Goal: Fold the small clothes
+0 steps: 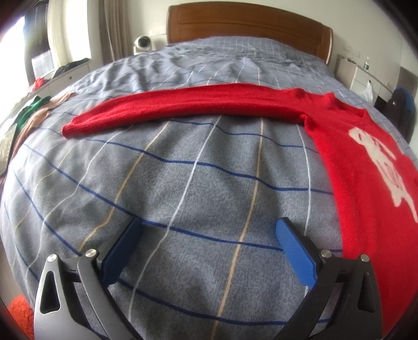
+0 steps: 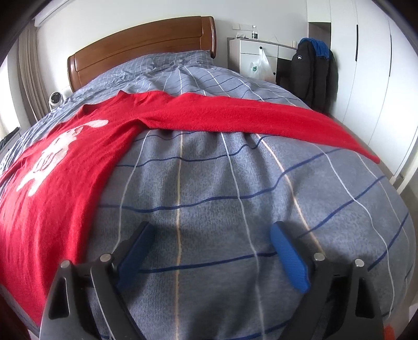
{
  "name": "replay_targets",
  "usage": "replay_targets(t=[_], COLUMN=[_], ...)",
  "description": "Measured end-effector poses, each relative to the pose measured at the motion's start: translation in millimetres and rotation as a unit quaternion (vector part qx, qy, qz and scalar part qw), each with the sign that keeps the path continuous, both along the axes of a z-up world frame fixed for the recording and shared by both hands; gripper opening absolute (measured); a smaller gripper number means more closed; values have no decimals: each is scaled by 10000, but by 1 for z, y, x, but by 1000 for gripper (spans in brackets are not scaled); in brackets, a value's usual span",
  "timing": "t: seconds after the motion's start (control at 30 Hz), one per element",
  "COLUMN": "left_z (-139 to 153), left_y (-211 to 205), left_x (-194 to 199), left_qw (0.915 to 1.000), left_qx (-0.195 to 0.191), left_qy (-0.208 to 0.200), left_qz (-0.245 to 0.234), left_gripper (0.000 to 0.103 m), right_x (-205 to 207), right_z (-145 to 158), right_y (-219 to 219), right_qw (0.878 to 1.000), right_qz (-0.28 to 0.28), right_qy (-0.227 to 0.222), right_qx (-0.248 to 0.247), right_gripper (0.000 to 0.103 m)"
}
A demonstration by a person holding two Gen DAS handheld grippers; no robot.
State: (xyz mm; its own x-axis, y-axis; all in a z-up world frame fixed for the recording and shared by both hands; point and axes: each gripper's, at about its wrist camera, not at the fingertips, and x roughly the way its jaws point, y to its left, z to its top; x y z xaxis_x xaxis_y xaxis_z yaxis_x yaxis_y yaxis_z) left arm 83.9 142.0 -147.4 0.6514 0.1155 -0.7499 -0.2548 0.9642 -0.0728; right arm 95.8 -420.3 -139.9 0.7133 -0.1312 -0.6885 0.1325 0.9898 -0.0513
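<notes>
A red sweater with a white print lies flat on the bed, both sleeves spread out. In the left wrist view its body (image 1: 365,183) is at the right and one sleeve (image 1: 183,107) stretches left. In the right wrist view the body (image 2: 60,167) is at the left and the other sleeve (image 2: 261,117) stretches right. My left gripper (image 1: 209,230) is open and empty over bare blanket, just left of the sweater's hem. My right gripper (image 2: 211,232) is open and empty over bare blanket, just right of the hem.
The bed has a grey checked blanket (image 1: 183,183) and a wooden headboard (image 1: 248,23). Green and beige clothes (image 1: 31,109) lie at the bed's left edge. A white nightstand (image 2: 256,57) and dark hanging jackets (image 2: 313,70) stand at the right.
</notes>
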Motion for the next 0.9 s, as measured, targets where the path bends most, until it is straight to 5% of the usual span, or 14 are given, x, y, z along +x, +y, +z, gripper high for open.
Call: replay_targets(t=[0.9], left_z=[0], left_y=[-3], left_x=[-2], left_qw=[9999], left_qx=[103], left_qy=[49], left_qz=[11], left_gripper=[103], right_x=[-2], right_z=[0], right_y=[2], right_qw=[10000], right_qz=[-8], right_qy=[-2], right_qx=[-60], right_gripper=[93])
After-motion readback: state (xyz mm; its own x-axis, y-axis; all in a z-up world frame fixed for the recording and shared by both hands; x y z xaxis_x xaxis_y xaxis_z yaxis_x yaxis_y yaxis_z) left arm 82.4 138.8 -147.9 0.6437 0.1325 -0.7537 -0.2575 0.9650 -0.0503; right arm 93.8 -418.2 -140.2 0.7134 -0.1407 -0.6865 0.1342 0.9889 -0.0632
